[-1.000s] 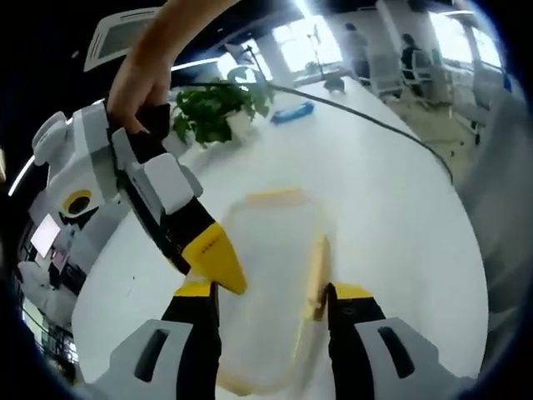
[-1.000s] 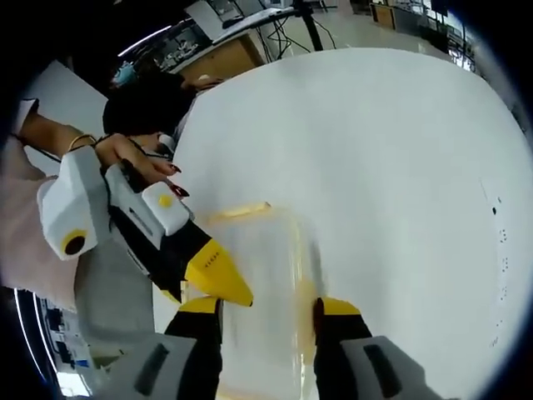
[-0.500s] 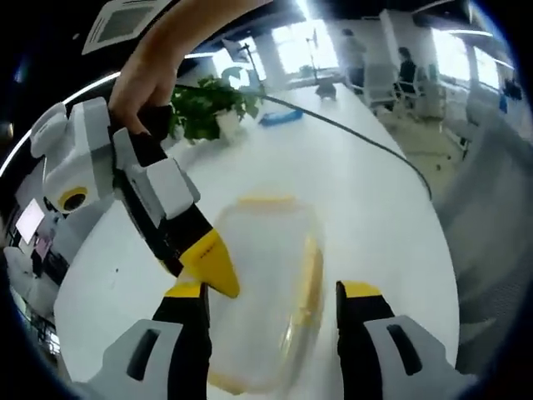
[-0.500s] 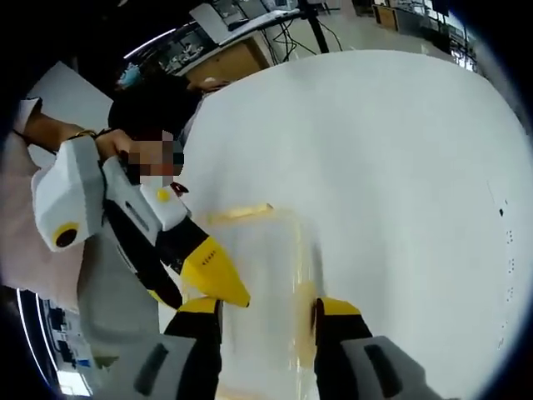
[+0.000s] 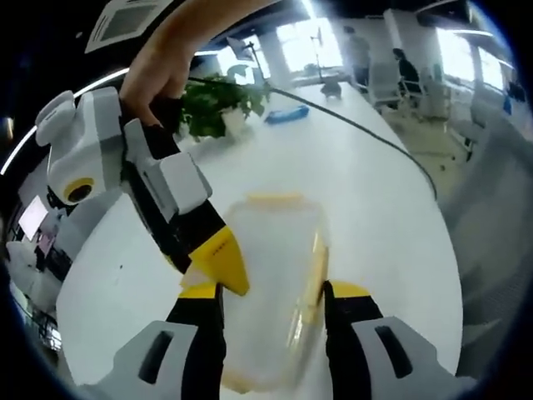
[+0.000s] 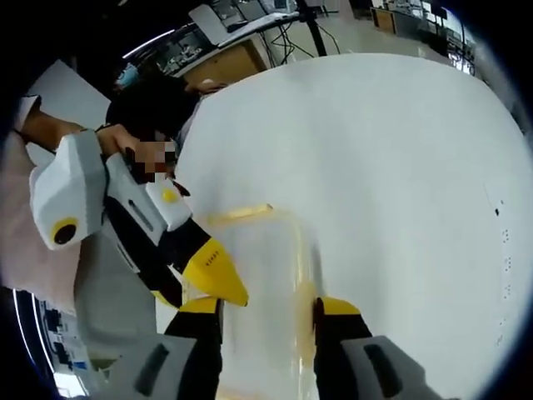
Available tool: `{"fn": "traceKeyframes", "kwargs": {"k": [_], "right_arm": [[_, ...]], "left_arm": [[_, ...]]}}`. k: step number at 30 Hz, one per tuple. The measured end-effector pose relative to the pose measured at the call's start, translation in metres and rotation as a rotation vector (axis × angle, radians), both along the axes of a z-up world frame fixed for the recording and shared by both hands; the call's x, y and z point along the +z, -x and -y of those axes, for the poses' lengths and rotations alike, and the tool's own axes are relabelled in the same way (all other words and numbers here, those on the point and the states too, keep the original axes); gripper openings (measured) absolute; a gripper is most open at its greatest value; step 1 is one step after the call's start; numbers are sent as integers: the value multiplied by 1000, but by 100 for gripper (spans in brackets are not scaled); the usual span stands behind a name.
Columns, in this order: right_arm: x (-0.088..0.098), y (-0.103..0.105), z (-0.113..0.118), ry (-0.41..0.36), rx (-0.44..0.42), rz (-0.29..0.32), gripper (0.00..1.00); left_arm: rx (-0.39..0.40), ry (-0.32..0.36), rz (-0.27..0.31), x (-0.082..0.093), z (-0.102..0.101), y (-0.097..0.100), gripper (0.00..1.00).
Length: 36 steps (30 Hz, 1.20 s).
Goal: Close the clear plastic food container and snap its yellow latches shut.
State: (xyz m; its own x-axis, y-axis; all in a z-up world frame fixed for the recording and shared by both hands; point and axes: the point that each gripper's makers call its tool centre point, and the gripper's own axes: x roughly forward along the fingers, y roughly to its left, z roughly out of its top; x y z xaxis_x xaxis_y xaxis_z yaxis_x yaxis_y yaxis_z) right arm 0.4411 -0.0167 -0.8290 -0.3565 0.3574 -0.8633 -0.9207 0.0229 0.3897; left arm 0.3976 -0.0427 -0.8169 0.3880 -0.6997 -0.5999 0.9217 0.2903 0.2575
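Clear plastic container [image 5: 271,283], rounded, with yellow latches [image 5: 314,275], lay on the white worktop [image 5: 375,192]; both tongs [image 5: 268,293] [image 6: 260,307] stood apart around it.

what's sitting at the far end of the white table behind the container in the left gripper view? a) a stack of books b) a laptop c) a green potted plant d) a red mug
c: a green potted plant stands on the white table beyond the clear plastic food container.
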Motion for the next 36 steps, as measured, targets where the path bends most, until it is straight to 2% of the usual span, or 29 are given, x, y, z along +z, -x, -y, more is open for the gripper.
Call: {"fn": "traceKeyframes", "kwargs": {"k": [5, 11, 12, 13, 16, 17, 19, 24, 36], "right_arm": [[-1, 3, -1, 28, -10, 5, 42], [-3, 5, 2, 85, 49, -3, 44], [-3, 4, 2, 84, 50, -3, 44], [-2, 5, 3, 79, 44, -5, 44], [-2, 5, 4, 54, 33, -6, 44], [-2, 4, 0, 36, 32, 1, 45], [1, 6, 2, 52, 40, 0, 45], [-2, 5, 2, 69, 54, -6, 46], [-2, 7, 2, 29, 21, 35, 51]], "left_arm": [[32, 14, -18, -1, 0, -2, 42], [34, 17, 6, -1, 3, -2, 41], [34, 17, 7, -1, 2, -2, 41], [23, -4, 34, -1, 2, -3, 40], [26, -11, 40, -3, 3, -3, 40], [21, -53, 79, -5, 0, -6, 39], [18, -16, 62, 0, 4, -3, 39], [19, -6, 59, -2, 3, -1, 40], [25, -19, 55, -3, 4, -1, 42]]}}
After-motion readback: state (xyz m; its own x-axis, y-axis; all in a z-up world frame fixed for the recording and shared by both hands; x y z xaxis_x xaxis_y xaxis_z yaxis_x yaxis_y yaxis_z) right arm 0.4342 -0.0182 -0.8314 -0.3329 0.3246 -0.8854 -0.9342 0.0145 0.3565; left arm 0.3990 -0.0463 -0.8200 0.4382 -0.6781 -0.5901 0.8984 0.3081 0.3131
